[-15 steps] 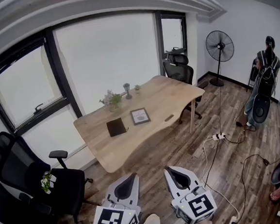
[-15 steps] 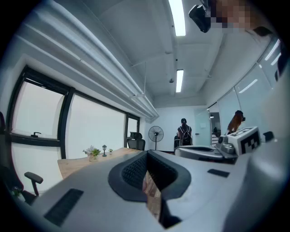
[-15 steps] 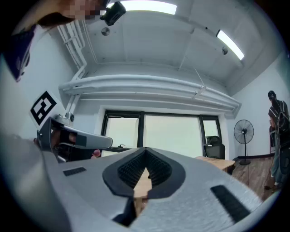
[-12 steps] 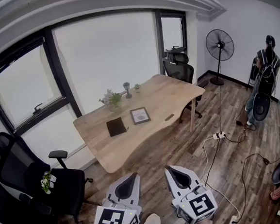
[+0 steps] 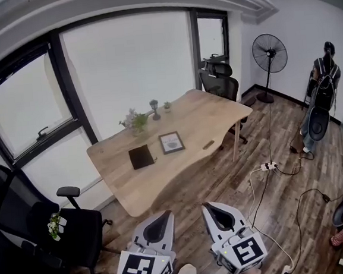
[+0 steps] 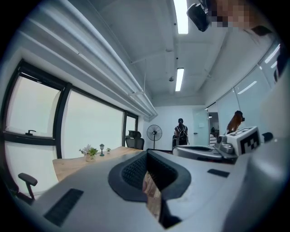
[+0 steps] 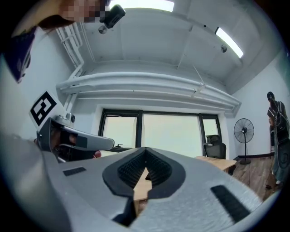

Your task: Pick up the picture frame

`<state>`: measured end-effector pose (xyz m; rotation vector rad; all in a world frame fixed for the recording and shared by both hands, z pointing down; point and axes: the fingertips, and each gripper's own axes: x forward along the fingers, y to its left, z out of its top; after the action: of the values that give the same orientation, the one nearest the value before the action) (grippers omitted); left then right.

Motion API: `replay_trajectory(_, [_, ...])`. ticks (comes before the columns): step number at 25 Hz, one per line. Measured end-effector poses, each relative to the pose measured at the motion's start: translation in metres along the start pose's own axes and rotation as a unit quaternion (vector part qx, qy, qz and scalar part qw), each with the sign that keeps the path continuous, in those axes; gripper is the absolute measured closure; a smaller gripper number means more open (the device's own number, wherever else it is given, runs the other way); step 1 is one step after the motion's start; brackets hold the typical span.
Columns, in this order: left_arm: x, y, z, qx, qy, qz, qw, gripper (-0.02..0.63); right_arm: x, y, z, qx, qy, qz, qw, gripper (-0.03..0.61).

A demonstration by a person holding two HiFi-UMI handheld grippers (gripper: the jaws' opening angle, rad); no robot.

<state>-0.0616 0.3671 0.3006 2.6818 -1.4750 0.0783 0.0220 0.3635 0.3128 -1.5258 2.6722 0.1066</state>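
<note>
Head view: the picture frame (image 5: 171, 142) lies flat on the desk (image 5: 217, 114), well apart from the left claw (image 5: 162, 215) and right claw (image 5: 209, 208). Both are fully closed, empty and level, likely idle before any approach.

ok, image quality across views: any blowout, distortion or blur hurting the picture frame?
Head view: windows blown out white, fisheye bows the edges, picture frame small but sharp on the table. Left gripper view: dark vignette, ceiling lights glare, the near, soft left hand-held gripper fills the lower half. Right gripper view: same vignette, right hand-held gripper blocks most of the table.
</note>
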Motion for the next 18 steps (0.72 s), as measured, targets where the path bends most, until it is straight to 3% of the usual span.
replay_trajectory(18, [0.066,0.042,0.010,-0.001,-0.004,-0.029,0.9996,0.611,0.075,-0.028,-0.003,-0.024,-0.002,-0.006,1.000,0.578])
